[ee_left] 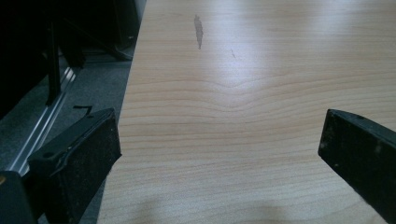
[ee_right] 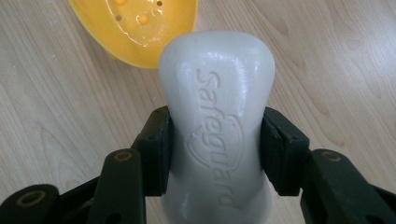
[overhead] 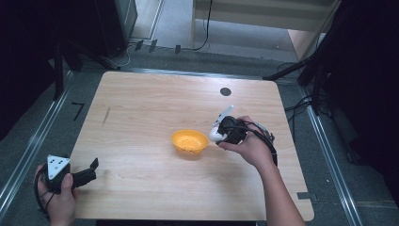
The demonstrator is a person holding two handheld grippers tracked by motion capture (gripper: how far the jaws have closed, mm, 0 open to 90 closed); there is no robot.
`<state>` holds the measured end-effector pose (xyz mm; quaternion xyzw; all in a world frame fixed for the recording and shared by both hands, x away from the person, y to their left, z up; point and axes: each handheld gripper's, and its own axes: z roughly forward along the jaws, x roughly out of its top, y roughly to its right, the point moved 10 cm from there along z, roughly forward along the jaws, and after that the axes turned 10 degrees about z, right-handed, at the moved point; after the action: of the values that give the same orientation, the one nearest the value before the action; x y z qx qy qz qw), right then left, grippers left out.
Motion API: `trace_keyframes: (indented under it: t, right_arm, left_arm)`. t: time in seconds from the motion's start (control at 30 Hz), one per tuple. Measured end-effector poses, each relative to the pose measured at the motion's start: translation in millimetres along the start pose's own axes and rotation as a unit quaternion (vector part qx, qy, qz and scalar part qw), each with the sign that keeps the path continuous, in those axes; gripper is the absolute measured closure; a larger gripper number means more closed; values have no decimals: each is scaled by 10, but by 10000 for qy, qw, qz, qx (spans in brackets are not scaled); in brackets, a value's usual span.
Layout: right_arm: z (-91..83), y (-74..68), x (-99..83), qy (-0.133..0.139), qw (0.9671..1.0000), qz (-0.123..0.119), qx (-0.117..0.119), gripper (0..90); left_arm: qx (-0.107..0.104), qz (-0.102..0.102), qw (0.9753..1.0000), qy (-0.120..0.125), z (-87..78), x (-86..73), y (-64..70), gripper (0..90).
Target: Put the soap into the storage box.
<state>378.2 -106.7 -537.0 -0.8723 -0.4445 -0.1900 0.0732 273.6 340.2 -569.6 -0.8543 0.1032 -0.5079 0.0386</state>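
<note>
Our right gripper (overhead: 219, 133) is clamped tight, wrist bent and jaws pointing left; our left gripper (overhead: 89, 170) rests low, jaws spread wide apart.

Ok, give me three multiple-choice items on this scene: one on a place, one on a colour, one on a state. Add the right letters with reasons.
1. Where is the right gripper?
A. Just right of the soap dish
B. At the table's far left corner
C. Off the table

2. What colour is the soap dish?
A. Blue
B. Yellow-orange
C. Black

3. What state is the left gripper in?
A. Shut on the soap
B. Shut on the dish
C. Open and holding nothing

Answers:
1 A: the high view shows it beside the dish's right rim.
2 B: the dish is yellow-orange in the high view and the right gripper view.
3 C: its fingers stand wide apart over bare wood, while the white soap bar sits clamped in the right gripper.
</note>
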Motion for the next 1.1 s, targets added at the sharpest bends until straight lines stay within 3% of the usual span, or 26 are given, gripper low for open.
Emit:
trace_keyframes:
  t: [1.1]
  right_arm:
    - [117, -295, 483, 150, 9986, -465, 196, 510]
  left_arm:
    - [-12, -36, 10000, 5, -1, 0, -4, 0]
